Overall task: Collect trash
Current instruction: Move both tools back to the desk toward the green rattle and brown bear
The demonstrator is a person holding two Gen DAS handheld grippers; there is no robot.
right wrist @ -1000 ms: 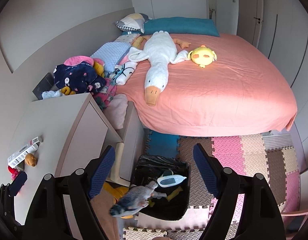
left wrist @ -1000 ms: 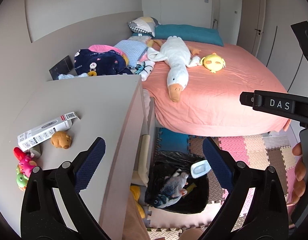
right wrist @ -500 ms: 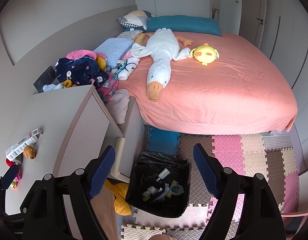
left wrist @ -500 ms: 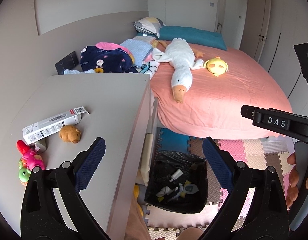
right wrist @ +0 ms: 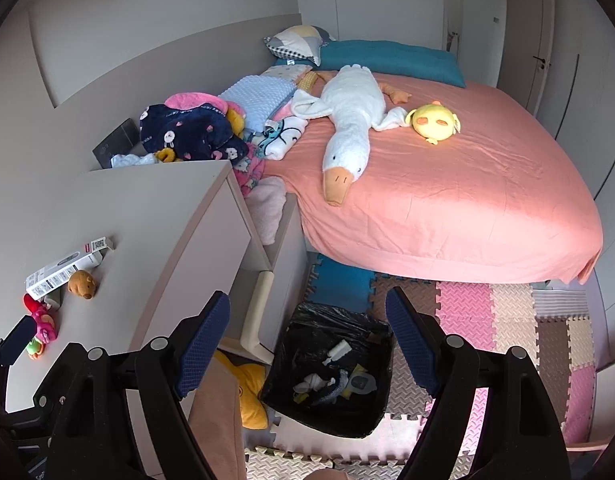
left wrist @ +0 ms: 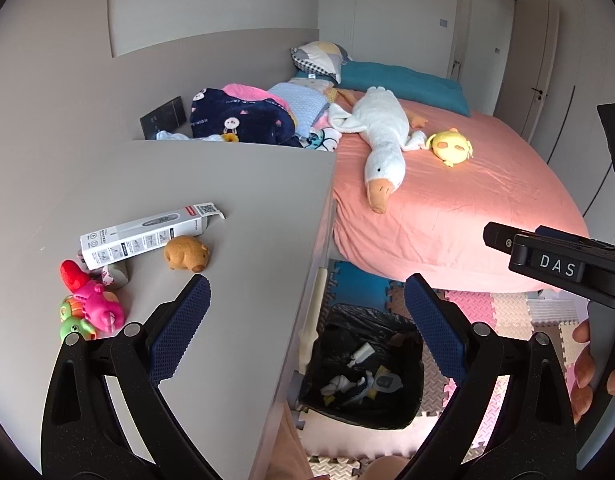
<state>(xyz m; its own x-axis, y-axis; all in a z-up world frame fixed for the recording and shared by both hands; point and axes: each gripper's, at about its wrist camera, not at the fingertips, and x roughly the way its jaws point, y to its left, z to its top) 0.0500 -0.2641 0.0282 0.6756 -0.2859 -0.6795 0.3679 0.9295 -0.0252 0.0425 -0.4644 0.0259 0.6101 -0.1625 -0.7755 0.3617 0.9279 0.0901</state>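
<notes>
Since a second ago, the toy fish and a white item are seen fallen into the bin, and both views are tilted further toward the desk. Nearest the cameras, the left gripper and the right gripper are held spread wide with nothing between the fingers. Below them, the black-lined bin is set on the foam mat beside the desk, with scraps lying inside. On the desk, a white box, a brown toy and a pink toy are left. Farther off, a plush goose is laid on the bed.
</notes>
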